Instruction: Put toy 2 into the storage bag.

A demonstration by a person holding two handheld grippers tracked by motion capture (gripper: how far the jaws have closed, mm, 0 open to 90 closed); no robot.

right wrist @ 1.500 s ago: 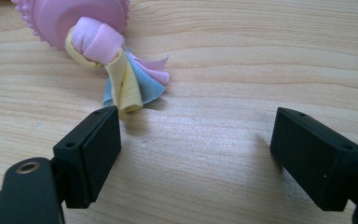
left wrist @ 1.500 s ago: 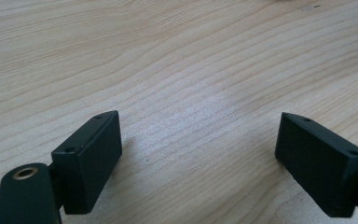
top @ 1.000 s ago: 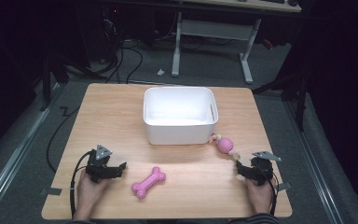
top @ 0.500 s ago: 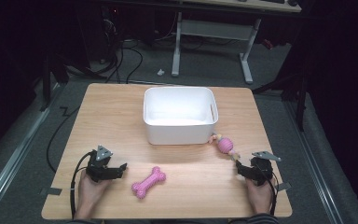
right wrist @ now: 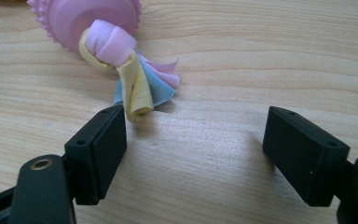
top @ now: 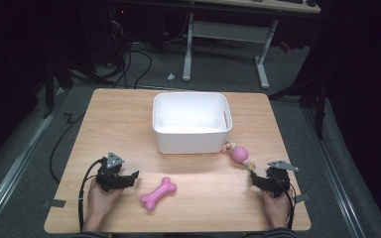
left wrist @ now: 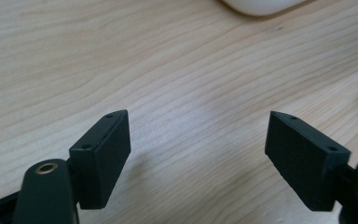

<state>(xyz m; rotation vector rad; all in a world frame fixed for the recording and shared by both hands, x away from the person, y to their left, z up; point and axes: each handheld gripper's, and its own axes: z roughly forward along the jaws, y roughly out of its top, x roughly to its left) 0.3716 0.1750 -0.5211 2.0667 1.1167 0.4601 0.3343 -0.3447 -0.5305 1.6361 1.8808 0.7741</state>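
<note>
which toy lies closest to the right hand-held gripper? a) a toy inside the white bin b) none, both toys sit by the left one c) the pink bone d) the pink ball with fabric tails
d: the pink ball toy lies just ahead of the right hand-held gripper, and in the right gripper view its fabric tails reach almost to one open jaw, while the pink bone lies nearer the left hand-held gripper.

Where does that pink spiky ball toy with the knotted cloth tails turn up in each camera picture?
High view: the ball toy lies right of centre, by the white tub's front right corner.
Left gripper view: not in it.
Right gripper view: the ball toy sits top left, tails near one jaw.
Shared landmark: the wooden table, also here.
</note>
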